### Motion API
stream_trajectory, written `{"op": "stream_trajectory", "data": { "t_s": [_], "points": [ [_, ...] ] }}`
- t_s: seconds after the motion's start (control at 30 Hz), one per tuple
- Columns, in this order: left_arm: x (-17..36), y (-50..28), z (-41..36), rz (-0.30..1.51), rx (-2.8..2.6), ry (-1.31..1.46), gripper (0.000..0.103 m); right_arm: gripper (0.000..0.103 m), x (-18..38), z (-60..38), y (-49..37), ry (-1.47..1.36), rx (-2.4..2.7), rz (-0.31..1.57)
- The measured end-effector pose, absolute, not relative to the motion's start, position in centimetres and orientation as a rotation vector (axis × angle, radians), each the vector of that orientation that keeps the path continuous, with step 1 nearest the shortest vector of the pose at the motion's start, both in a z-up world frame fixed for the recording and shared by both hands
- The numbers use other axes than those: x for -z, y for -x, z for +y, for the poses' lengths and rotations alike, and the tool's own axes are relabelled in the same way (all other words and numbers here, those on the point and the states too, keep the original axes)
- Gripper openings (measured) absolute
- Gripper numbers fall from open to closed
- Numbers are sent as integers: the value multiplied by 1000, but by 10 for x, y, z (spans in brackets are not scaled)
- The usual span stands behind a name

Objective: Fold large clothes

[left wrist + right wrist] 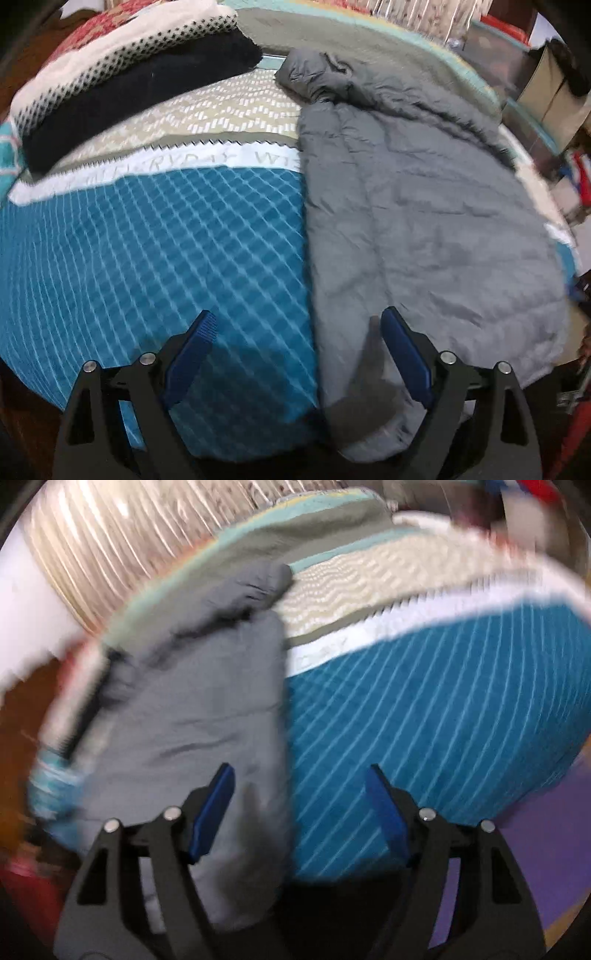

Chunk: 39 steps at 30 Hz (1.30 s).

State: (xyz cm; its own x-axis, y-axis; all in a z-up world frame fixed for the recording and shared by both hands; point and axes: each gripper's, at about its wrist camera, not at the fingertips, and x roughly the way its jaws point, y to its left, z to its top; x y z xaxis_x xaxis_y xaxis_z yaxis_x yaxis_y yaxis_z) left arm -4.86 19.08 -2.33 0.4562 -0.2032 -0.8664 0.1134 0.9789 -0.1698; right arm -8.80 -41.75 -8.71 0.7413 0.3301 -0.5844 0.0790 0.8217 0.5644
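A large grey padded jacket (417, 206) lies lengthwise on a bed, folded along its left edge, with its hood bunched at the far end. My left gripper (297, 319) is open and empty, hovering over the jacket's near left edge. In the right wrist view the same jacket (192, 709) lies at the left, blurred by motion. My right gripper (299, 773) is open and empty above the jacket's right edge and the blanket.
A teal quilted blanket (155, 251) with a white and beige band covers the bed. Folded clothes, white patterned and dark navy (140, 85), are stacked at the far left. Curtains (122, 546) hang behind the bed. Clutter stands at the right bedside (554, 96).
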Motion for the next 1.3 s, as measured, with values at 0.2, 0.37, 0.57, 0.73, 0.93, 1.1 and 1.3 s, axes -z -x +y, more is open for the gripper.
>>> {"op": "stream_trajectory", "data": {
  "t_s": [0.2,0.37,0.57,0.73,0.93,1.1,1.3],
  "points": [
    [36,89,193,1108,245,187,104,70,122,-396,112,-633,-281,797],
    [48,101,193,1128,248,272,104,69,141,-369,100,-718,-411,851],
    [57,100,192,1126,267,356,104,27,131,-313,100,-605,-601,950],
    [75,106,180,1203,378,388,104,7,116,-302,109,-578,-632,938],
    [87,100,166,1268,459,438,59,5,76,-311,116,-566,-672,856],
    [39,92,164,1153,572,531,37,5,25,-341,99,-632,-683,678],
    [-40,39,162,951,596,538,37,5,-12,-364,19,-675,-658,524]
  ]
}}
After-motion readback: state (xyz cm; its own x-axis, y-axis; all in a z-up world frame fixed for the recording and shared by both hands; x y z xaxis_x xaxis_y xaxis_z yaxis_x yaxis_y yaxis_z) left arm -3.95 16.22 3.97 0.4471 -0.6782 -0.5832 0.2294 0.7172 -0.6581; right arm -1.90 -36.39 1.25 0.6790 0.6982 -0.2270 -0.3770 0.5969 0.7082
